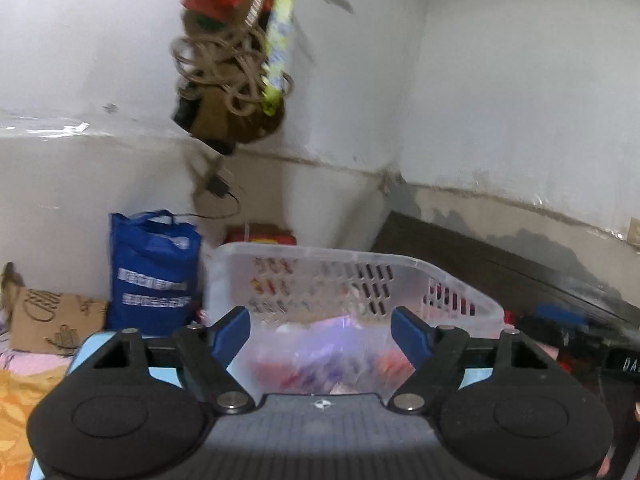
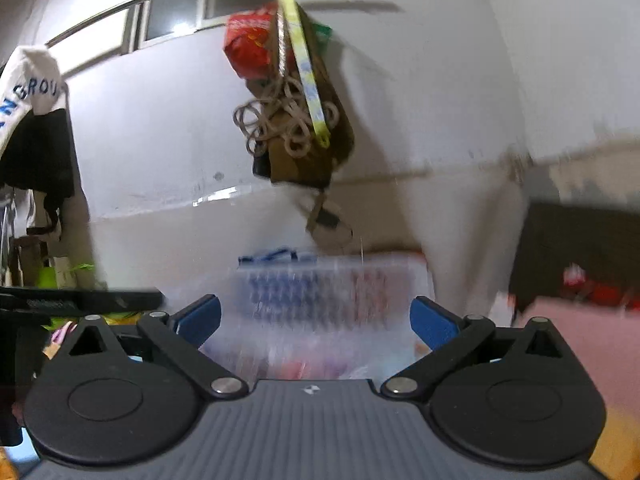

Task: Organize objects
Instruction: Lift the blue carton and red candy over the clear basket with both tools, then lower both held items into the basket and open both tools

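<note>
A clear plastic basket with slotted walls stands in front of my left gripper. It holds several colourful packets, blurred. The left gripper is open and empty, its blue pads just short of the basket's near wall. In the right wrist view the same basket is blurred straight ahead. My right gripper is open and empty, level with the basket's near side.
A blue shopping bag stands left of the basket, a brown paper bag further left. Bags and coiled rope hang on the white wall above. A dark headboard runs right. Clothes hang at far left.
</note>
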The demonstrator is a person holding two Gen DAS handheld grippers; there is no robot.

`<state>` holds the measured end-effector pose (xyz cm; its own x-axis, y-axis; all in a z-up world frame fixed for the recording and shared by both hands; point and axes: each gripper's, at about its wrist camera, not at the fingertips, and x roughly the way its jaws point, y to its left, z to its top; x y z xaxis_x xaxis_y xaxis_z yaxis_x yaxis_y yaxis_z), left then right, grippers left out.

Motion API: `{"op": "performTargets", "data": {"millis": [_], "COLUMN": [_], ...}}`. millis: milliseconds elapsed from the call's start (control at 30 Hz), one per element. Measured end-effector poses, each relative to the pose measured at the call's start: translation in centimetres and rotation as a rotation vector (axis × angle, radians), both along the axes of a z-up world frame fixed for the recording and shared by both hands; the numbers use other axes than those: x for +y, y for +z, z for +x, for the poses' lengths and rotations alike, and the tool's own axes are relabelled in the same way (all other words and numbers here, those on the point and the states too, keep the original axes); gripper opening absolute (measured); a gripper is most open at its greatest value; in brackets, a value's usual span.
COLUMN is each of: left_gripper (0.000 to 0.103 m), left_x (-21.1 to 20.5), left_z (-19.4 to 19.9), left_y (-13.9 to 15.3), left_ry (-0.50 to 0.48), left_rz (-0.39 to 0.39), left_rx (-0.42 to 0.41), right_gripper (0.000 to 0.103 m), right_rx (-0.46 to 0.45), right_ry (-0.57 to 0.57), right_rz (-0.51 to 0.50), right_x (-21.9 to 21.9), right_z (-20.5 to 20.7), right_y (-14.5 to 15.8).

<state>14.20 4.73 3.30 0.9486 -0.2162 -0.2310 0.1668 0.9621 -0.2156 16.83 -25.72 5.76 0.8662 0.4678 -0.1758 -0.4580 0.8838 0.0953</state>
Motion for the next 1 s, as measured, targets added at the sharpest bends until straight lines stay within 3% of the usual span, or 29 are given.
{"op": "performTargets", "data": {"millis": [133, 233, 333, 467, 633, 667, 733, 833, 1000], "left_gripper": [0.081, 0.081, 0.081, 0.081, 0.081, 0.080, 0.076, 0.051, 0.048], "left_x": [0.9, 0.8, -0.1, -0.7, -2.3, -2.5, -2.7, -2.7, -2.3], "left_z": [-2.9, -3.3, -2.8, -1.3, -0.1, 0.2, 0.3, 0.5, -0.5], "left_y": [-3.8, -5.4, -5.4, -5.1, -5.4, -5.5, -5.5, -5.5, -5.5], "left_ry": [0.085, 0.055, 0.010, -0.053, -0.041, -0.047, -0.045, -0.042, -0.036], "left_rz": [0.002, -0.026, 0.001, -0.005, 0.067, 0.074, 0.083, 0.082, 0.047], "left_rx": [0.015, 0.020, -0.003, -0.007, 0.045, 0.055, 0.054, 0.047, -0.018], "right_gripper": [0.103, 0.090, 0.083, 0.064, 0.060, 0.055, 0.045, 0.044, 0.043], "right_rx": [0.069, 0.116, 0.123, 0.172, 0.184, 0.184, 0.195, 0.189, 0.145], "right_ry": [0.020, 0.069, 0.099, 0.149, 0.154, 0.150, 0.156, 0.160, 0.139], "right_rz": [-0.022, -0.034, -0.047, -0.055, -0.099, -0.107, -0.115, -0.123, -0.137], "right_x": [0.2, 1.1, 1.8, 2.6, 4.0, 4.1, 4.2, 4.3, 4.7], "right_z": [-1.9, -1.4, -1.0, 0.2, 0.6, 0.5, 0.5, 0.3, -0.3], "right_y": [-3.9, -5.1, -4.9, -4.9, -4.9, -5.1, -5.2, -5.2, -5.2]}}
